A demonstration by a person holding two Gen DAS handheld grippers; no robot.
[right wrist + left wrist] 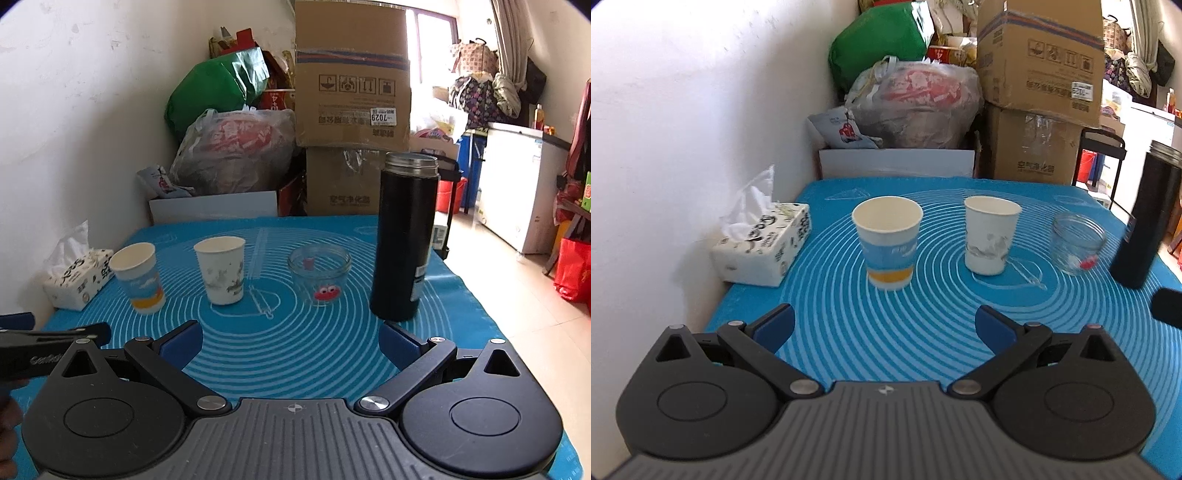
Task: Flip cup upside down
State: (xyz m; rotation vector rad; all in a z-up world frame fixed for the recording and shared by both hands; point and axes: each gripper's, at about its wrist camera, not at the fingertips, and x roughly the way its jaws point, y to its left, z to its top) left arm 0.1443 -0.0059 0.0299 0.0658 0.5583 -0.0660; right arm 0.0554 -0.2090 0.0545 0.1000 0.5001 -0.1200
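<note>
Two paper cups stand upright on the blue mat [849, 332]. The blue and yellow banded cup [887, 242] is straight ahead of my left gripper [884, 326], which is open and empty, a short way back from it. The white printed cup [990, 235] stands to its right. In the right wrist view the banded cup [137, 277] and the white cup [221, 269] are far left of my right gripper [291, 339], which is open and empty over the mat [295, 350].
A small glass jar [320, 273] and a tall black flask [404, 236] stand right of the cups. A tissue box [764, 245] sits at the mat's left edge by the wall. Boxes [1038, 59] and bags [916, 103] are piled behind the table.
</note>
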